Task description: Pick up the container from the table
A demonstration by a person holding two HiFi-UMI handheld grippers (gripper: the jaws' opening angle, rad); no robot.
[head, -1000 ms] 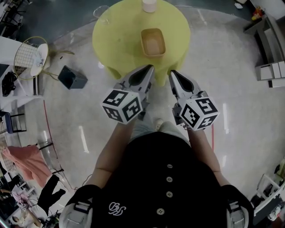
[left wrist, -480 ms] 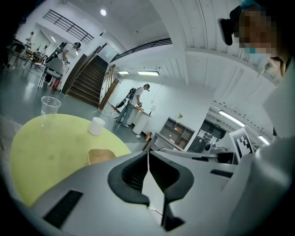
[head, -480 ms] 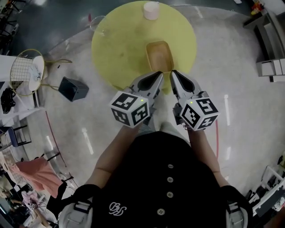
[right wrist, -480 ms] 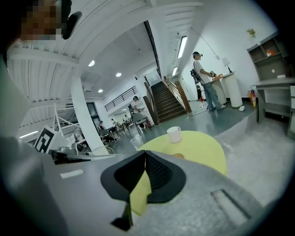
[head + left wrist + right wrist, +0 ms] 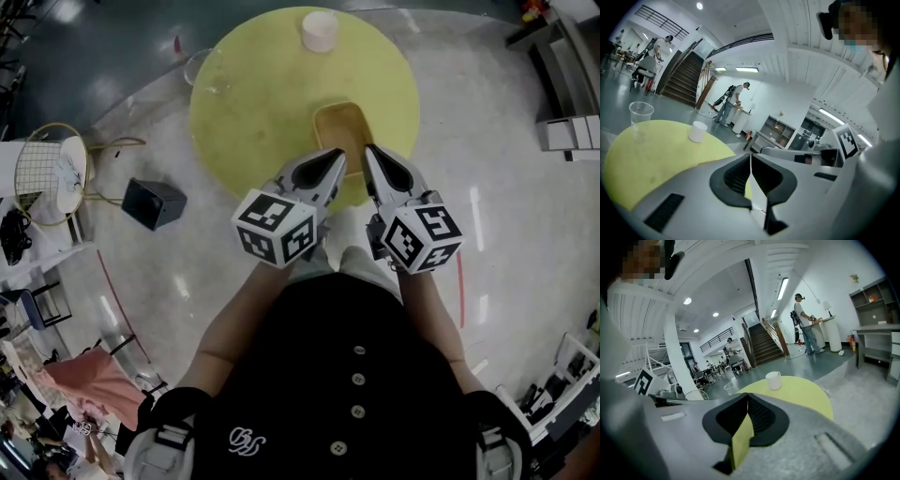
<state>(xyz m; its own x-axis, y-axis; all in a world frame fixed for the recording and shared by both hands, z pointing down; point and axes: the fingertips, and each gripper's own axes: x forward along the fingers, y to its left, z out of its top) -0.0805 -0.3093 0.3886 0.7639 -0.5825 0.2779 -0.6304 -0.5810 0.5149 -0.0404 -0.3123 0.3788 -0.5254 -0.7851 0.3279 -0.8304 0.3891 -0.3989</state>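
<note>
While the left gripper (image 5: pixel 750 157) has its fingers (image 5: pixel 684 197) clenched flat against each other with nothing between them, the right gripper (image 5: pixel 746 401) matches it, fingers (image 5: pixel 811 427) pressed shut and empty too. From the head view both grippers sit side by side and point forward over the near edge of the round yellow table (image 5: pixel 253 103), marker cubes towards the person's body. And there's the container (image 5: pixel 342 127), a tan rectangular tub, lying on the table close to that near edge, just beyond the two tips. The left tip lines up with its near left corner and the right tip with its near right corner. Whether either tip touches it can't be told from here. Further out, a white cup (image 5: pixel 320 30) stands at the far side of the table, well apart from the container. A clear plastic cup (image 5: pixel 204 67) sits at the far left rim. Off the table, a black box (image 5: pixel 153 202) rests on the floor (image 5: pixel 487 234) to the left. Away in the background of the left gripper view a person (image 5: pixel 736 101) stands by a counter.
</note>
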